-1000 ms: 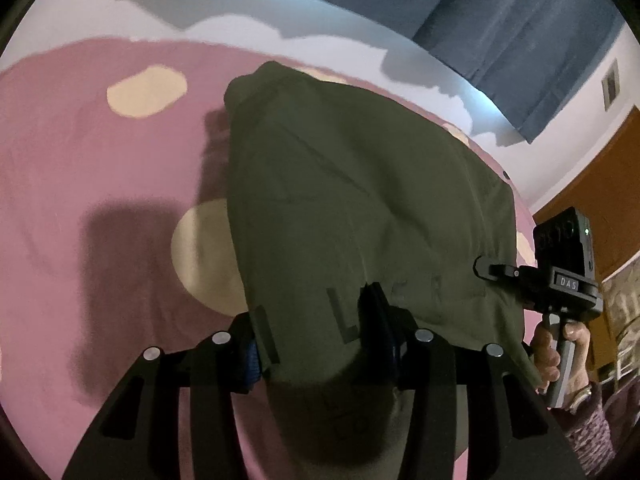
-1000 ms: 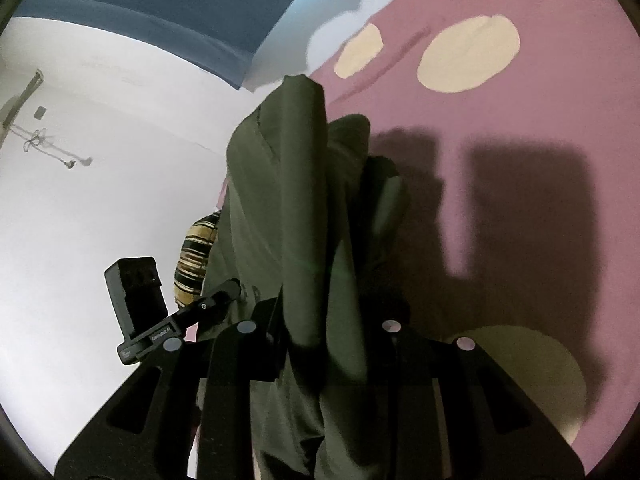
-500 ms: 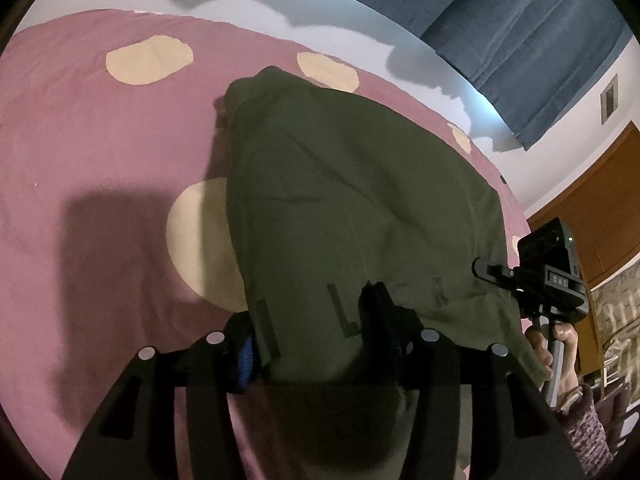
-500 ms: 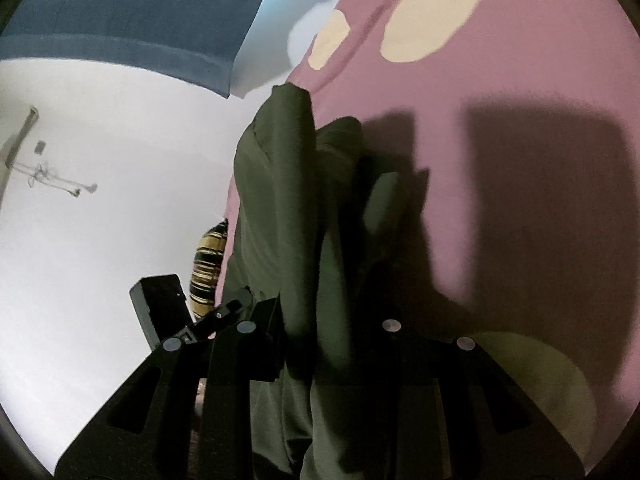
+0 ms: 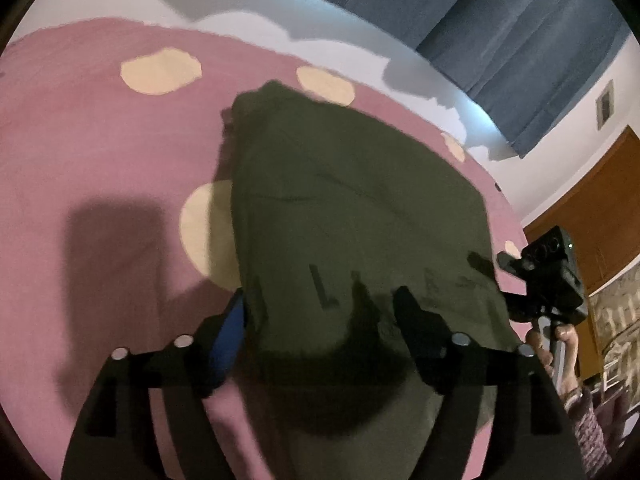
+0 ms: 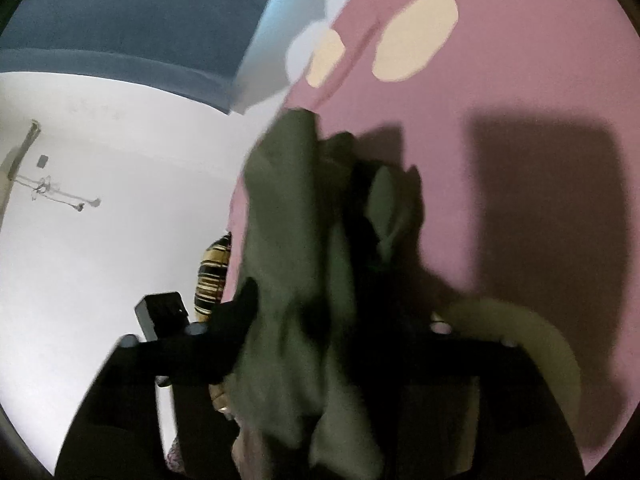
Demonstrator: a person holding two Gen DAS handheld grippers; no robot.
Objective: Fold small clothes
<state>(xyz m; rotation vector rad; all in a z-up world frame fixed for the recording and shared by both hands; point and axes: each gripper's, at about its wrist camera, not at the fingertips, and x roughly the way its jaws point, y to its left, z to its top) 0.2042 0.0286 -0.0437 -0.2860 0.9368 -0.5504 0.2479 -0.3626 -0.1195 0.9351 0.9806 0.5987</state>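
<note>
An olive green garment (image 5: 352, 208) with dark letters hangs spread between the two grippers above a pink bedspread (image 5: 88, 168). My left gripper (image 5: 320, 312) has its jaws spread wide, and the cloth's near edge drapes over and between the fingers. My right gripper (image 6: 332, 320) also stands wide, with the bunched garment (image 6: 292, 216) hanging down between its fingers. The right gripper also shows at the far right of the left wrist view (image 5: 548, 280), at the cloth's other corner.
The bedspread has cream spots (image 5: 160, 70). A blue curtain (image 5: 500, 40) and white wall stand behind the bed, with a brown door (image 5: 592, 208) at right. A striped object (image 6: 212, 276) sits at the bed's edge in the right wrist view.
Both grippers' jaws have spread apart from shut on the garment to wide open. The garment hangs lower, nearer the bedspread.
</note>
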